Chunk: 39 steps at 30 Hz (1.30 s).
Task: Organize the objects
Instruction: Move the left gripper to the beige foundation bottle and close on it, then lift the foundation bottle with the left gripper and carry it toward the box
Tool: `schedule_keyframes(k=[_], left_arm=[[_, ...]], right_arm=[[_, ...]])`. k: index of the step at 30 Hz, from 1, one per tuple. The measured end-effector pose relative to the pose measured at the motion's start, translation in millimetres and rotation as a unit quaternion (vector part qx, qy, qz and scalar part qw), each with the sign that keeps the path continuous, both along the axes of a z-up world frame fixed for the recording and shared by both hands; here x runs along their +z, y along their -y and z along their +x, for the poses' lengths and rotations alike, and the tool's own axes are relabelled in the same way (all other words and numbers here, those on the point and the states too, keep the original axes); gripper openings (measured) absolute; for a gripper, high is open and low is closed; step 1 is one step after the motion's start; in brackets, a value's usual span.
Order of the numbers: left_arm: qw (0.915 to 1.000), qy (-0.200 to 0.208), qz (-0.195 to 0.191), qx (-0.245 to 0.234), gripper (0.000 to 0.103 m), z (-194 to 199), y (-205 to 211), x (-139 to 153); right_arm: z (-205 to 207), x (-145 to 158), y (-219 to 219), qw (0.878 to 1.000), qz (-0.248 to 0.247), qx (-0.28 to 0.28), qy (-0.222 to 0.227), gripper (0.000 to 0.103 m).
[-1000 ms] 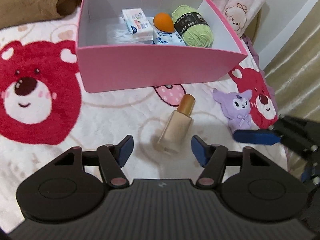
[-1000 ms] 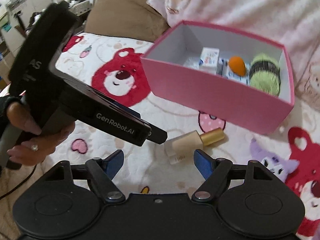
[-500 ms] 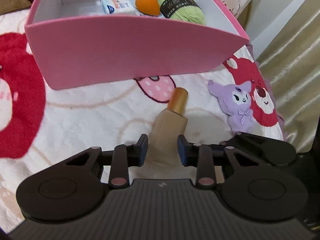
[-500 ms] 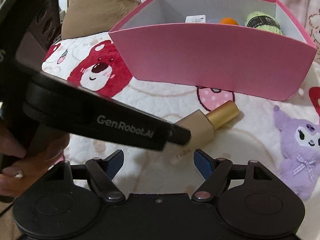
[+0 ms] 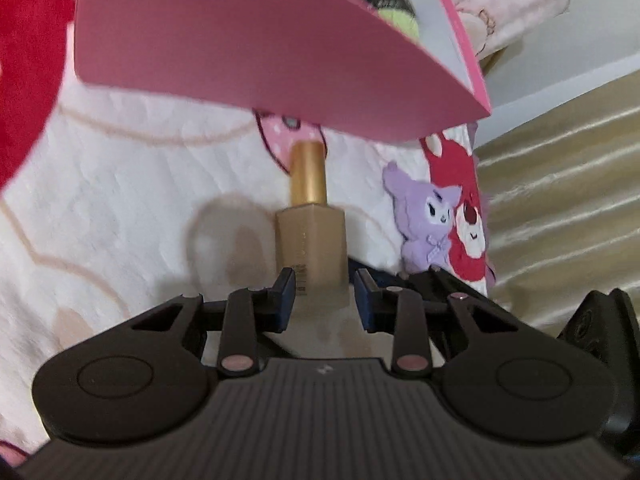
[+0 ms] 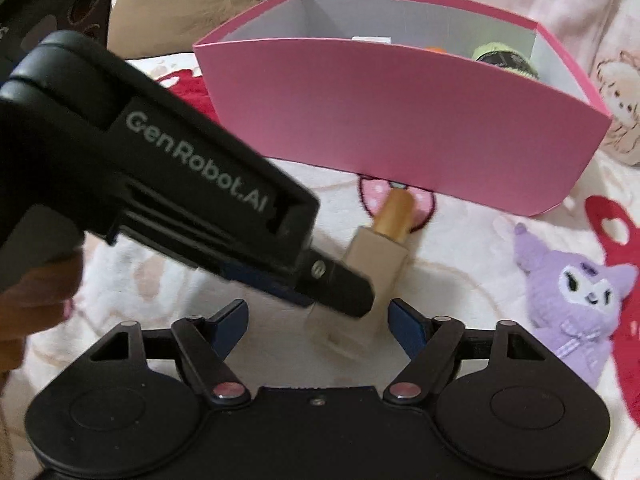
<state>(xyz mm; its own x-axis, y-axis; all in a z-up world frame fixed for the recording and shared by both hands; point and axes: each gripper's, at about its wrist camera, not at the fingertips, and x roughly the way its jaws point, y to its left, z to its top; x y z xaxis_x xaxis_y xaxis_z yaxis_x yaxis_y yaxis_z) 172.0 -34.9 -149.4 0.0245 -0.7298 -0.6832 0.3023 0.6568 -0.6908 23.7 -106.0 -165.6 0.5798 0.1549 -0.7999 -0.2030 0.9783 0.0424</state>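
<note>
My left gripper (image 5: pixel 325 294) fingers close around the beige bottle (image 5: pixel 311 246), seemingly touching, to lift it toward the pink box (image 5: pixel 248 40); my right gripper (image 6: pixel 318 322) waits wide open, empty.

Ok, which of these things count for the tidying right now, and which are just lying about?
In play:
left gripper, around the bottle
beige glass bottle with gold cap
pink cardboard box

Lying about:
purple plush toy
right gripper, open, empty
bear-print blanket
</note>
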Motion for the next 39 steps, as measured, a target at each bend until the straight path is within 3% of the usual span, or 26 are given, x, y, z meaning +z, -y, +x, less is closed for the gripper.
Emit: schedule_keyframes(k=[2, 9, 14, 19, 23, 28, 32, 35, 39], left_arm=[[0.9997, 0.021, 0.015, -0.004, 0.029, -3.3, 2.7, 1.7], [0.9981, 0.051, 0.03, 0.017, 0.029, 1.4, -4.3, 9.4], [0.9971, 0.056, 0.039, 0.033, 0.029, 4.5, -4.5, 7.4], [0.9888, 0.119, 0.069, 0.057, 0.029, 6.4, -7.2, 20.2], [0.9884, 0.122, 0.067, 0.061, 0.031, 17.8, -6.7, 20.5], [0.984, 0.149, 0.091, 0.039, 0.032, 16.7, 11.0, 13.9], [0.9786, 0.178, 0.099, 0.028, 0.034, 11.4, 15.5, 16.3], [0.9831, 0.159, 0.083, 0.037, 0.041, 14.8, 11.7, 10.5], [0.985, 0.151, 0.068, 0.047, 0.044, 21.6, 7.4, 4.4]], right_arm=[[-0.6, -0.8, 1.8, 1.0, -0.02, 0.008, -0.002, 0.047], [-15.4, 3.1, 16.6, 0.996, -0.074, 0.051, 0.011, 0.041], [-12.8, 6.7, 44.3, 0.995, -0.094, 0.001, 0.022, 0.055], [-10.3, 7.4, 54.2, 0.996, -0.075, -0.048, 0.014, 0.055], [-1.1, 9.6, 62.4, 0.995, -0.031, -0.1, -0.003, 0.05], [-11.6, 8.1, 61.3, 0.995, -0.009, -0.1, 0.004, 0.048], [-10.7, 9.1, 64.6, 0.993, 0.069, -0.09, -0.014, 0.054], [-8.0, 7.9, 60.4, 0.991, 0.093, -0.096, -0.023, 0.063], [2.8, 4.1, 56.4, 0.989, 0.088, -0.112, -0.026, 0.069]])
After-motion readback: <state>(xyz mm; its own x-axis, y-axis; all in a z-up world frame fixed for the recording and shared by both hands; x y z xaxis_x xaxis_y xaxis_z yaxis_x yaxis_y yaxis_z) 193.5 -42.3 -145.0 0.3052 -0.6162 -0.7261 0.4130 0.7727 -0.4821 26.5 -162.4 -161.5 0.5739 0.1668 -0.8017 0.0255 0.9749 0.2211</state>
